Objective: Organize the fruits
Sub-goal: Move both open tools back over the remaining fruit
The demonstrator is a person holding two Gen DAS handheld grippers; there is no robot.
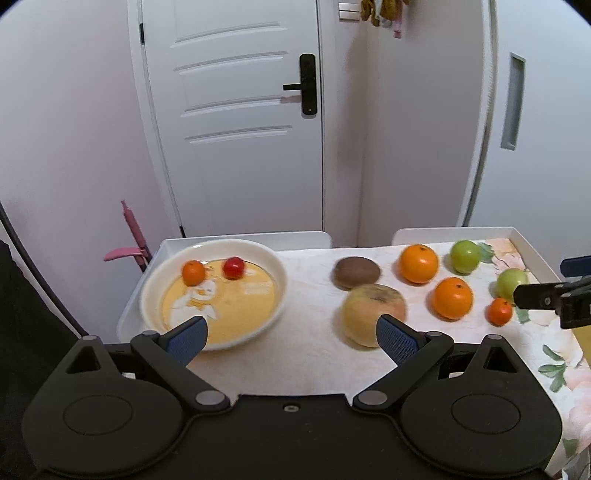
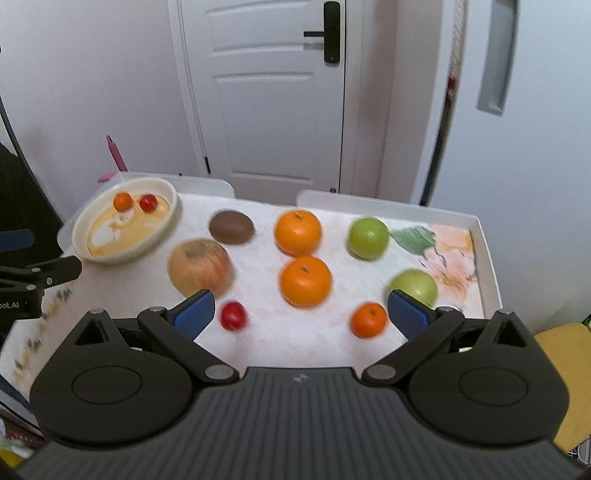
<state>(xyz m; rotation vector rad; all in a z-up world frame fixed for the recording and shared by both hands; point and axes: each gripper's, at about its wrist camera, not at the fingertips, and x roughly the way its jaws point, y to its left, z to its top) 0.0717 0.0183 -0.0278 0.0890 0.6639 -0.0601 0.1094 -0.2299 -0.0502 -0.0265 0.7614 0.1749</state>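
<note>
Fruits lie scattered on a white tray-like table (image 2: 480, 236) with raised edges, covered by a floral cloth (image 2: 450, 258); behind its far edge stand a white panelled door (image 2: 273, 92) with a black handle (image 2: 325, 33) and pale walls. A cream bowl (image 2: 83, 236) sits at the far-left corner, holding a tiny orange (image 2: 123, 201) and a red cherry tomato (image 2: 148, 202). Mid-table rest a large apple (image 2: 199, 267), a kiwi (image 2: 232, 226) behind it, two oranges (image 2: 297, 232) and two green apples (image 2: 368, 237) toward the right edge. Near the front lie a small mandarin (image 2: 368, 319) and another red tomato (image 2: 233, 315). The left gripper (image 1: 291, 332) and right gripper (image 2: 301, 312) both hover with jaws spread wide, empty.
</note>
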